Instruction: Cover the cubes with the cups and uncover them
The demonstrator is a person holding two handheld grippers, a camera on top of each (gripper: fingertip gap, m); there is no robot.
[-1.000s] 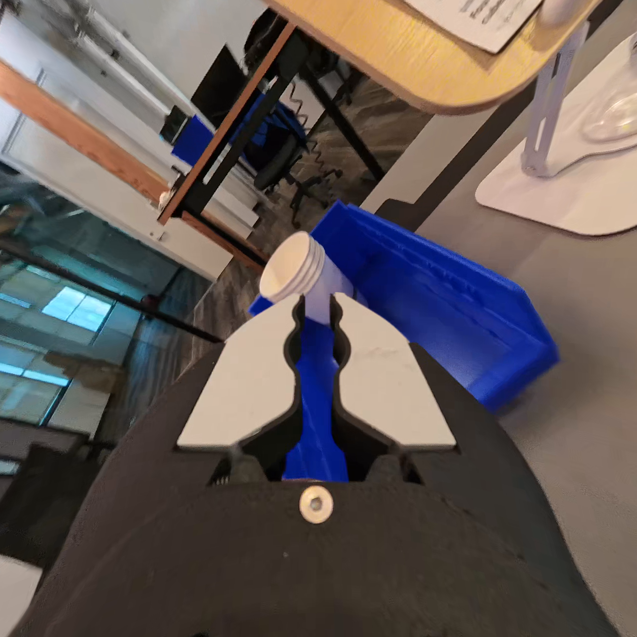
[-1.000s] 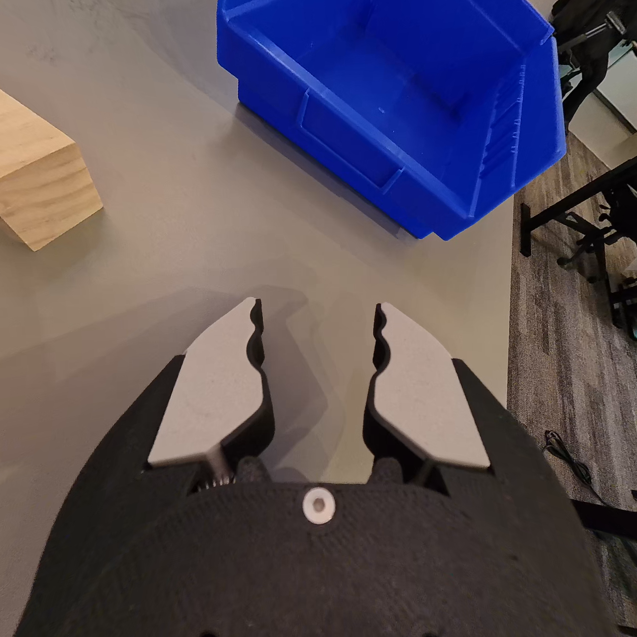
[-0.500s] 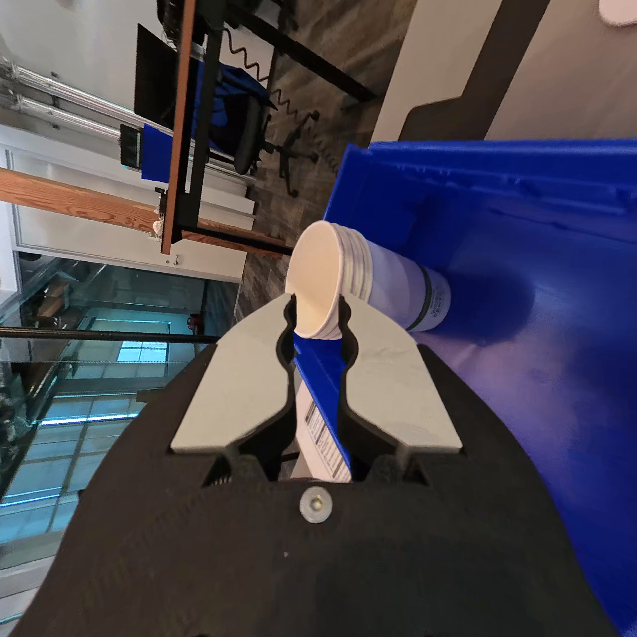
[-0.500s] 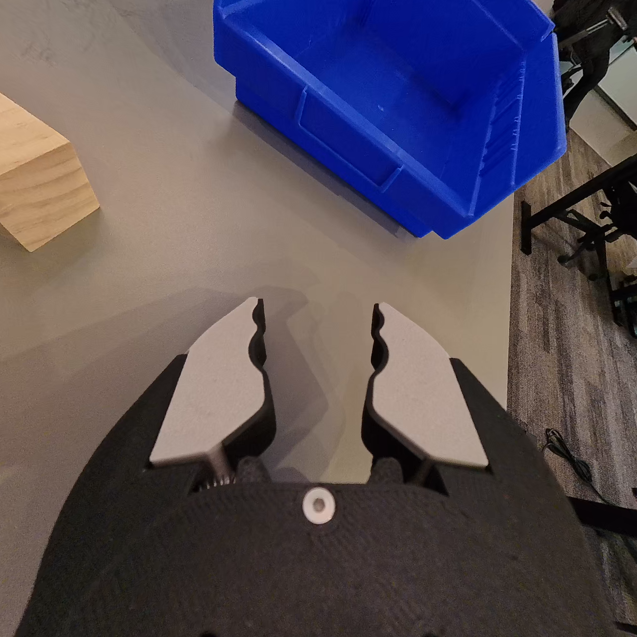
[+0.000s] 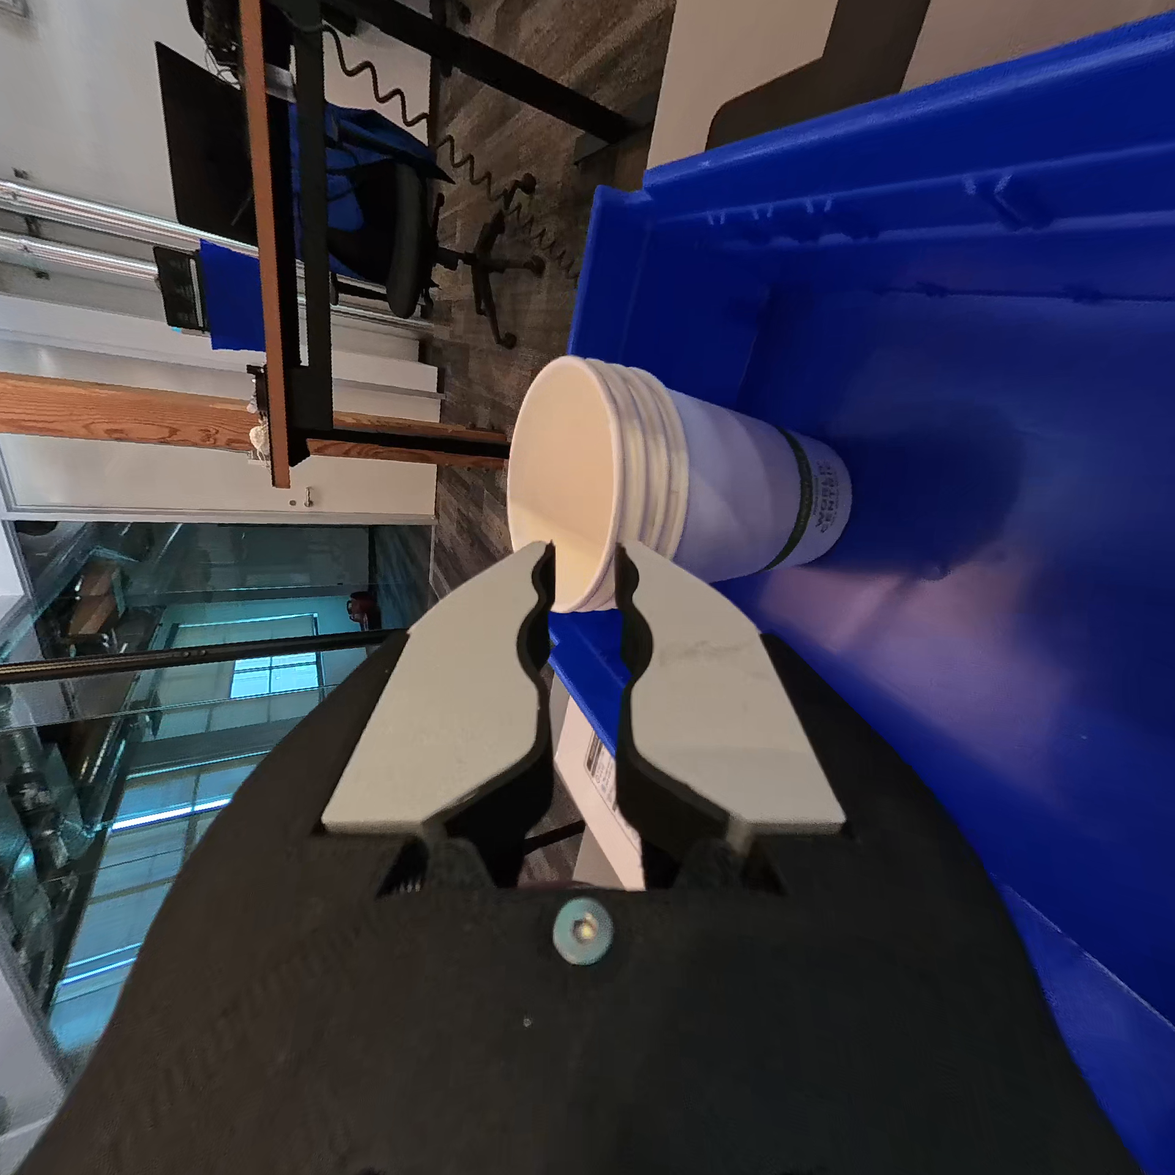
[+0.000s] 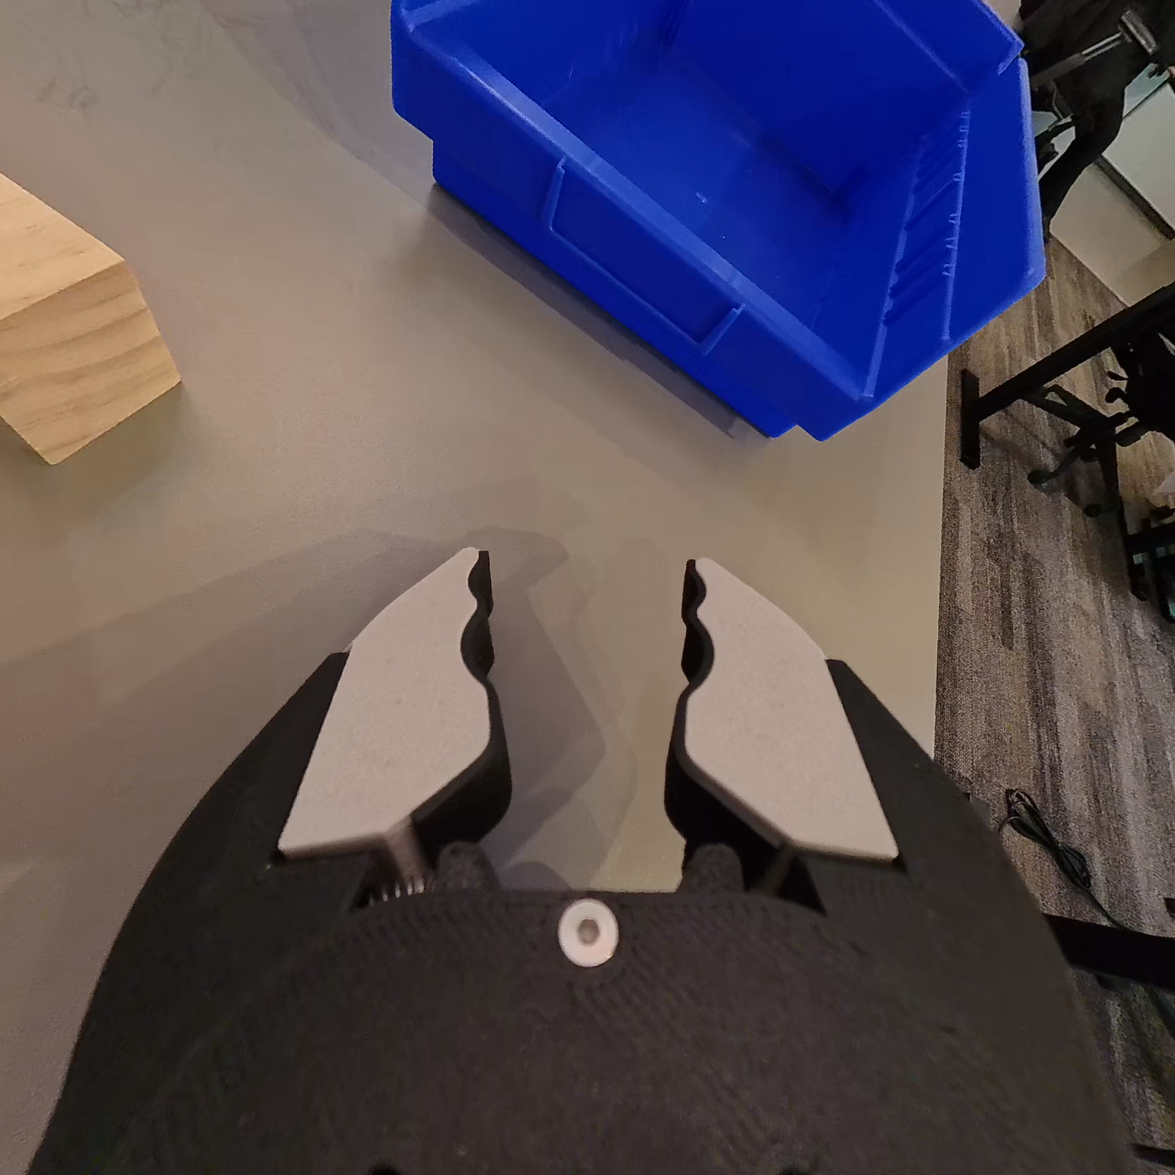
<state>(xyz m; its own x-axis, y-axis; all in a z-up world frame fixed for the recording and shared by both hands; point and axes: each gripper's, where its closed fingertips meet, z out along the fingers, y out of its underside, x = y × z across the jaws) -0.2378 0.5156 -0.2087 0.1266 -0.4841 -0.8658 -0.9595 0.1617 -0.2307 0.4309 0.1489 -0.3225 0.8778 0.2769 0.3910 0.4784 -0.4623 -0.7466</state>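
Left tool (image 5: 584, 575) clamped on the rim of the cups (image 5: 667, 489), one finger (image 5: 458, 693) inside the mouth, the other outside against the stacked lips; nested stack, several rims showing, lying on its side with the mouth toward the camera and the base down in the bin (image 5: 954, 318); base seemingly near or on the bin floor, contact not clear. White label (image 5: 588, 788) on the bin's outer wall, just under the fingers.

Probably paper, so light and easily crushed; thin wall likely to buckle under a hard squeeze, stiffer at the rolled rim and stiffer again for being nested; rim pinch therefore a sound hold, though prone to swing about the grip. Smooth coating, likely a little slippery; nested cups may slide apart or cling together when one is wanted alone.

Right tool (image 6: 588, 588) apart and holding nothing, poised above the grey surface (image 6: 318, 318); cube (image 6: 70, 343) of pale wood at the far left edge, well apart from the fingers, only partly in view; bin (image 6: 731, 210) ahead and to the right, no cups showing inside it from this side. Cube likely stiff, light, not fragile; bare and uncovered for now.
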